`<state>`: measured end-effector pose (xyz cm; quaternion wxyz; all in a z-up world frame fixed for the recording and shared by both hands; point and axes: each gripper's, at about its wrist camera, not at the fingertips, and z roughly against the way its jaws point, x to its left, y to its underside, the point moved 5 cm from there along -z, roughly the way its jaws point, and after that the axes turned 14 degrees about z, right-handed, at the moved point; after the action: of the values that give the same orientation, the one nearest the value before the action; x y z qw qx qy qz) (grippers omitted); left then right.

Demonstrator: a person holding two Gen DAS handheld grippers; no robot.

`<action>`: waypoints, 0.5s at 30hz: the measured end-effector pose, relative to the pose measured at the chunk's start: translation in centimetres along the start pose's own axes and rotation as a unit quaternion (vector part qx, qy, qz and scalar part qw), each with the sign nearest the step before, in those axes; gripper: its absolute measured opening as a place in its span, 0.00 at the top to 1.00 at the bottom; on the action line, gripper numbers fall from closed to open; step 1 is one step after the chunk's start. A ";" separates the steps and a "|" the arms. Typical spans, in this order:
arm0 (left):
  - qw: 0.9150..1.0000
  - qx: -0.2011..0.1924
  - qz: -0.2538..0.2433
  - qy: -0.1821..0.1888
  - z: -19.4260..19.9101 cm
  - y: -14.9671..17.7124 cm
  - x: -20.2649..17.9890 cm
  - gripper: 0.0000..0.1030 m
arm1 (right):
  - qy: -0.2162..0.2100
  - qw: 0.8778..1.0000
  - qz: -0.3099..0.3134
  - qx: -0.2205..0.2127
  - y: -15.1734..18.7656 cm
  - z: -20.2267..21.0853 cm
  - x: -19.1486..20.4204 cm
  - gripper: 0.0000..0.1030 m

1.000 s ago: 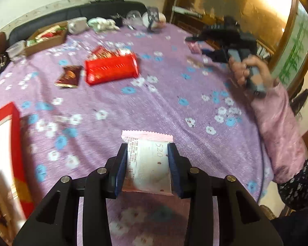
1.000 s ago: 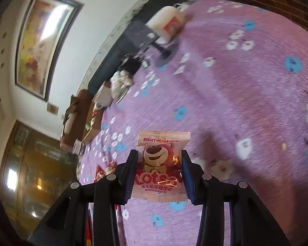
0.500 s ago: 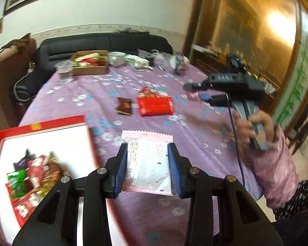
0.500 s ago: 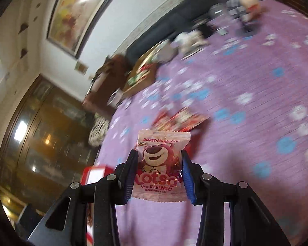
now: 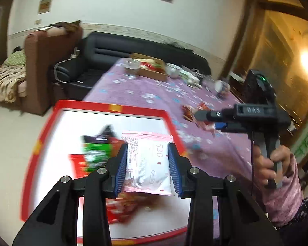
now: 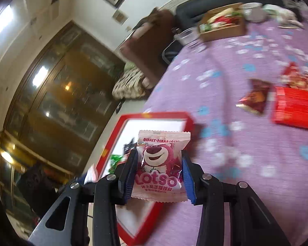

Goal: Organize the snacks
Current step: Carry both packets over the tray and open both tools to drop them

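Observation:
My left gripper (image 5: pixel 147 167) is shut on a pink and white snack packet (image 5: pixel 148 164), seen from its printed back. It hangs over a red-rimmed white box (image 5: pixel 113 108) that holds several green, black and red snack packets (image 5: pixel 96 153). My right gripper (image 6: pixel 157 171) is shut on a pink Lotso bear packet (image 6: pixel 161 166), just above the right edge of the same red box (image 6: pixel 164 115). In the left wrist view the right gripper (image 5: pixel 211 123) shows at the right, held by a hand (image 5: pixel 271 164) in a pink sleeve.
The box sits at the near left edge of a purple flowered tablecloth (image 6: pixel 236 164). A red pack (image 6: pixel 295 107) and a small dark red packet (image 6: pixel 254 98) lie mid-table. A cardboard box of snacks (image 5: pixel 152 67), a glass and cups stand at the far end. Sofas stand beyond.
Both grippers swung left across the table with their packets still held. The red box, earlier at the far left edge, now lies directly below the left gripper and beside the right.

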<state>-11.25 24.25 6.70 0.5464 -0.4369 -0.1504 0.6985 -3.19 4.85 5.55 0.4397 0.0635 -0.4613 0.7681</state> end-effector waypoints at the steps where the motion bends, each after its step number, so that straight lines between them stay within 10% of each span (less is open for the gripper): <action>1: 1.000 -0.006 0.003 -0.008 0.3 -0.1 0.7 0.65 | -0.006 1.000 0.008 0.006 0.0 -0.9 1.0 0.59; 15: 0.998 0.007 0.037 -0.041 -1.8 -0.4 5.6 0.65 | -0.006 0.991 0.106 0.080 0.8 -10.2 8.6 0.59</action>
<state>-9.76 28.95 3.43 0.5165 -0.4089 -0.1512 0.7370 -5.82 17.78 3.55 0.3469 0.0538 -0.4055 0.8440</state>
